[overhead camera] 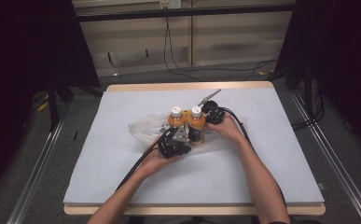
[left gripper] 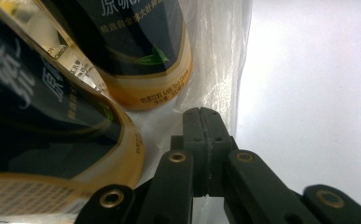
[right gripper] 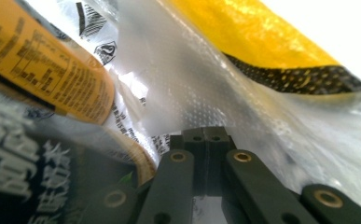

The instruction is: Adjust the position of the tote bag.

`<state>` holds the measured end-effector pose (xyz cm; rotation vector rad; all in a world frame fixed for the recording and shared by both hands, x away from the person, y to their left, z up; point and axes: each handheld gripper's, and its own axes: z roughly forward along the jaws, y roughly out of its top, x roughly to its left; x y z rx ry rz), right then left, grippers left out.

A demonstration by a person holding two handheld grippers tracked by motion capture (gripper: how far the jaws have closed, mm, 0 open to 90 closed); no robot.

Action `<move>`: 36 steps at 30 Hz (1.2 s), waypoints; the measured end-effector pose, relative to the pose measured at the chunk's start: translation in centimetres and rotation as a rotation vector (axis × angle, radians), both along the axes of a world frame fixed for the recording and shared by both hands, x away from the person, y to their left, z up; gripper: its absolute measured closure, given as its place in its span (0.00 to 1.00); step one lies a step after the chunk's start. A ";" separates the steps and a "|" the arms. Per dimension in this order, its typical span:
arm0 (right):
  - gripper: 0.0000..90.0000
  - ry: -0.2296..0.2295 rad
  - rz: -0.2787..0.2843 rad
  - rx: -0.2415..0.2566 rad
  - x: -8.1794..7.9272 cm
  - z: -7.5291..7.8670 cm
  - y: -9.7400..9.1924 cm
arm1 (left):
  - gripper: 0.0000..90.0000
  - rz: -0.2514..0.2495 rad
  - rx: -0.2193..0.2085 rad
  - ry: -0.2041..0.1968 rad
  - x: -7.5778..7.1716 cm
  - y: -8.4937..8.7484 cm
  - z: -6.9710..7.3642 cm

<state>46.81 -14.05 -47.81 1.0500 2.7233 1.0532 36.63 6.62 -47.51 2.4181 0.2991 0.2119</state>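
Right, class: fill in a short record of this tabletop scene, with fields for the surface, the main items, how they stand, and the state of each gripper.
surface: pale grey table top with a wooden edge
items: two orange bottles, left bottle and right bottle, both white-capped with dark labels
pose: upright, side by side, touching
wrapping: clear plastic bag crumpled around the bottles' bases
left gripper: jaws shut, pressed against bag film beside the bottles
right gripper: jaws shut, against bag film
hands: one on each gripper, either side of the bottles
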 end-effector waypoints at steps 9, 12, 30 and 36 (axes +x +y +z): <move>1.00 0.008 -0.038 -0.061 0.8 0.4 1.0 | 1.00 -0.054 0.014 0.026 -0.3 0.5 0.1; 1.00 0.021 -0.050 -0.055 1.3 0.4 1.1 | 1.00 -0.047 0.001 0.025 -0.8 0.5 0.0; 1.00 -0.001 -0.105 -0.103 3.7 0.6 2.8 | 1.00 -0.091 -0.013 0.053 -1.4 0.9 0.0; 1.00 -0.015 -0.111 -0.104 4.2 0.5 2.7 | 1.00 -0.109 -0.006 0.050 -1.7 0.9 0.0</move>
